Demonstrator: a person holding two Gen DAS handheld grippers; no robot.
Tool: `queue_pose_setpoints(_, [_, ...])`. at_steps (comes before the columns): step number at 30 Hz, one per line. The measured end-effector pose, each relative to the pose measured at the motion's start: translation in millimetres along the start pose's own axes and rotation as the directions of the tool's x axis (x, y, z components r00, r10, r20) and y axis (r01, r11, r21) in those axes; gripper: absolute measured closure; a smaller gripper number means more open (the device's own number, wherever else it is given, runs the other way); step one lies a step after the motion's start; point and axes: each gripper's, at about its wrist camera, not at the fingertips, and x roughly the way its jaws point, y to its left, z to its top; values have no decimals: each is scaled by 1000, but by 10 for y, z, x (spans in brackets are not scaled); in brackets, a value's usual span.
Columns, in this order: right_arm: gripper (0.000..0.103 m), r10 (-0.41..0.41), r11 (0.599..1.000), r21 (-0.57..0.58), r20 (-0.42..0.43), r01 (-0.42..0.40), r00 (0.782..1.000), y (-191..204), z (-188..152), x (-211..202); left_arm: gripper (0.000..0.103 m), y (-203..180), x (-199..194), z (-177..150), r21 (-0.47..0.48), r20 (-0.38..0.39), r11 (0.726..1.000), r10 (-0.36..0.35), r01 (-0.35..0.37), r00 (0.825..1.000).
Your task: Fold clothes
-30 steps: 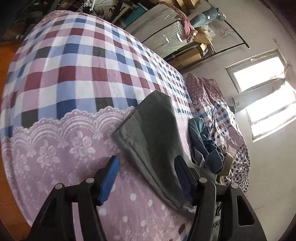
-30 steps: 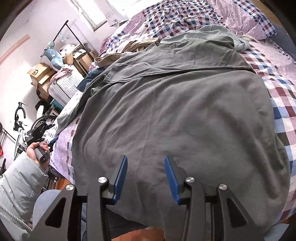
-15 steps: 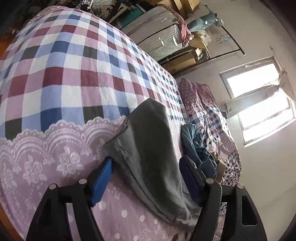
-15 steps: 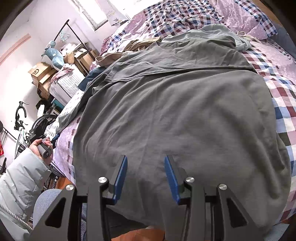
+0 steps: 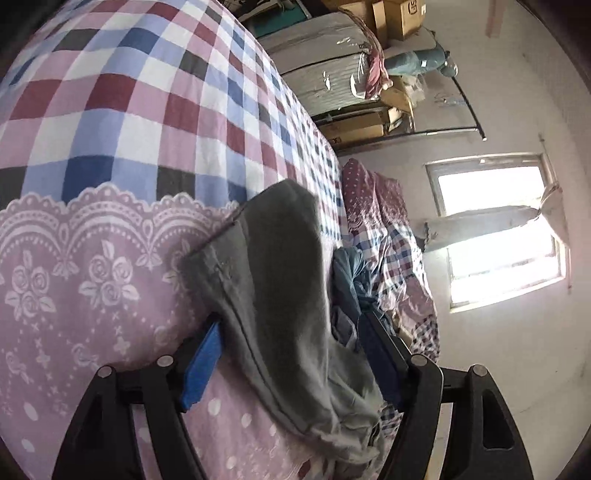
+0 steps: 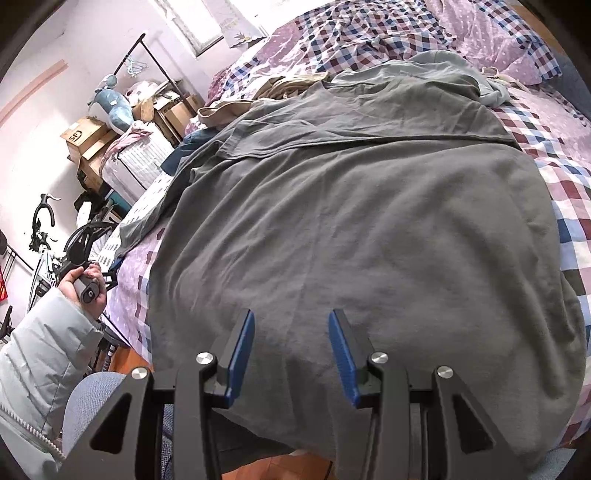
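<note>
Spread across a bed [image 6: 569,229] covered in a checked and lilac floral bedspread [image 5: 110,110]: a large grey shirt [image 6: 369,229], lying mostly flat, its lower edge draped over the near side of the mattress. Poised just above that near edge, the right gripper [image 6: 291,350], blue pads parted to a middling gap, nothing pinched between them. At the far left of the right wrist view, a hand [image 6: 83,284] in a pale padded sleeve [image 6: 33,354], wrapped round the handle of the other tool. Seen from the left wrist: the left gripper [image 5: 291,358], jaws just opened wider and now standing broad, straddling one grey sleeve of the shirt [image 5: 280,280]; cloth running between the pads, touching the left-hand one or nearly so, not squeezed. Just beyond the sleeve, a crumpled dark blue garment [image 5: 354,280]. Behind the bed, stacked cardboard boxes [image 5: 399,18] and a bright window [image 5: 498,236].
</note>
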Motion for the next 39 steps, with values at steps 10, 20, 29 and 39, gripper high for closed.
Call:
queue_pose_setpoints(10, [58, 21, 1000, -23, 16, -21, 1000, 64, 64, -41, 73, -7, 34, 48, 27, 15, 995, 92, -92, 996])
queue_pose_setpoints(20, [58, 59, 996, -77, 62, -54, 996, 240, 555, -94, 101, -325, -1, 110, 125, 87, 981, 138, -148, 987])
queue_pose_setpoints(29, [58, 150, 984, -133, 224, -122, 963, 301, 1653, -133, 101, -1859, 98, 121, 354, 123, 935, -22, -23, 992])
queue_pose_setpoints(39, [57, 130, 987, 44, 333, -153, 934, -575, 1961, -237, 101, -4068, 833, -1487, 700, -197, 660, -189, 273, 962])
